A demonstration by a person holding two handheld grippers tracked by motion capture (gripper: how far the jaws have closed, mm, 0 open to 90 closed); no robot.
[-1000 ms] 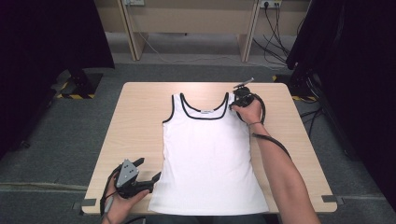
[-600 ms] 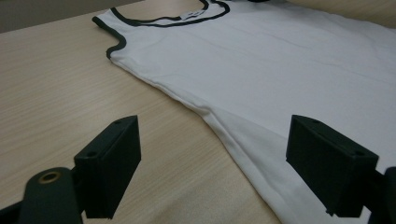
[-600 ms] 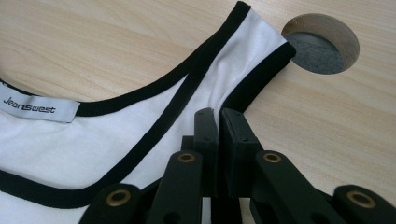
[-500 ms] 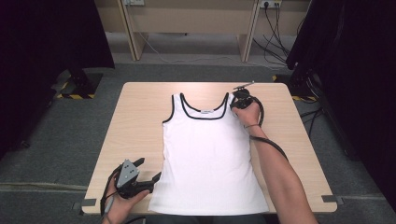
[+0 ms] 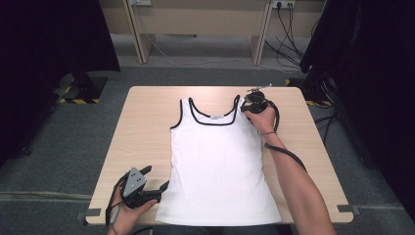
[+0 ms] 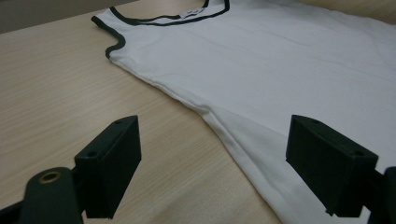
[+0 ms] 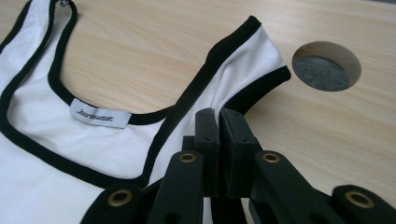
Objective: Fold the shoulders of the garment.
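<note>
Pale wooden table (image 5: pixel 147 127), white tank top (image 5: pixel 220 166) spread flat on it, neckline away from the person. Right gripper (image 7: pixel 217 122) has just been closing and is pinched on the shoulder strap (image 7: pixel 243 70); left gripper (image 6: pixel 212 154) gapes wide beside the hem corner, holding nothing. Risk — lifting one-handed could drag and bunch the fabric, or the thin strap slips free.

Even overhead light, dark room edges, soft near-jaw blur

Tank top (image 5: pixel 219 166) looking like soft matt white knit cloth w/ black ribbed trim; surface (image 5: pixel 147 127) showing pale wood-grain laminate, smooth, slight sheen; right gripper (image 7: pixel 217 123) pads appearing matt black plastic w/ brass-coloured rivets.
</note>
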